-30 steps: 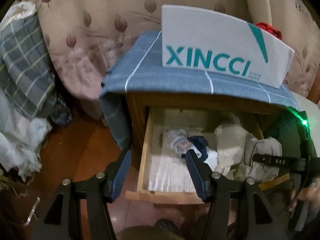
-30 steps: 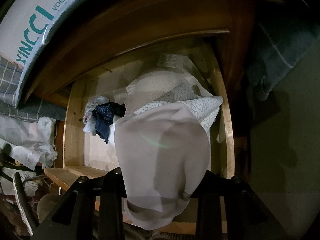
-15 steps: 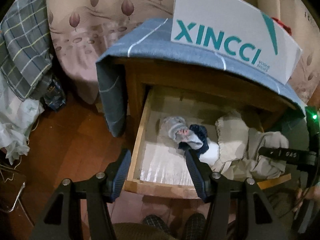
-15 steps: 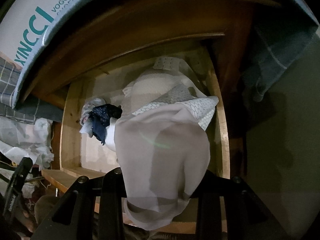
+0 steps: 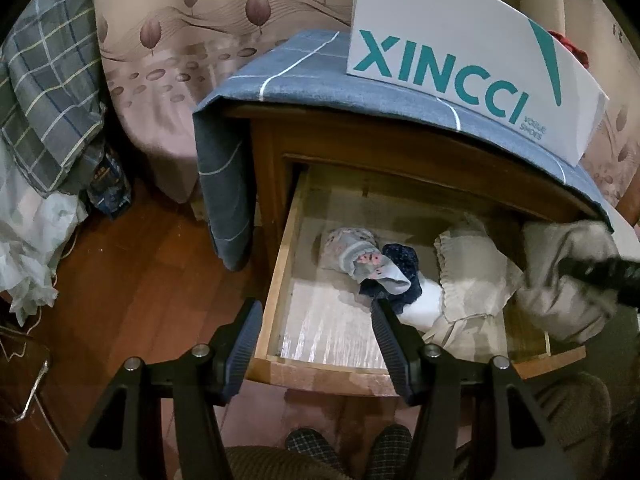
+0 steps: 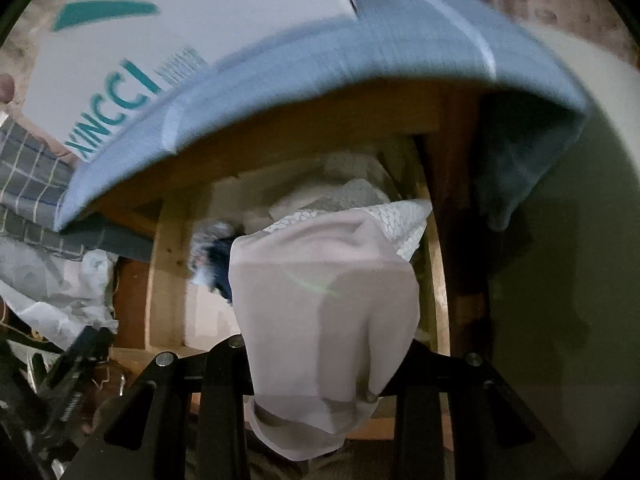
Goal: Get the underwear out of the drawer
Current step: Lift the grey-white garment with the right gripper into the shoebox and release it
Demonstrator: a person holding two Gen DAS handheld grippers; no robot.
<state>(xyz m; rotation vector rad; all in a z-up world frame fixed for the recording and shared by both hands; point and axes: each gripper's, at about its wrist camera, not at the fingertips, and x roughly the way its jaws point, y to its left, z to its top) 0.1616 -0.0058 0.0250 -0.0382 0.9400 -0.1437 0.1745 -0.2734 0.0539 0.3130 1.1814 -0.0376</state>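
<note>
Your right gripper (image 6: pixel 320 364) is clamped on the pale beige underwear (image 6: pixel 324 312), which drapes over its fingers and hides the tips; the garment hangs above the right end of the open wooden drawer (image 5: pixel 276 280), lifted off the clothes beneath. Your left gripper (image 5: pixel 316 320) hovers with its jaws spread wide and nothing between them, over the drawer's near left corner. Inside the drawer, a grey patterned sock bundle (image 5: pixel 352 256) lies left of centre, touching a dark blue garment (image 5: pixel 404 276), with a cream cloth (image 5: pixel 468 272) to their right. On top of the nightstand, a white XINCCI box (image 5: pixel 460 60) sits on a blue checked cover (image 5: pixel 288 80).
</note>
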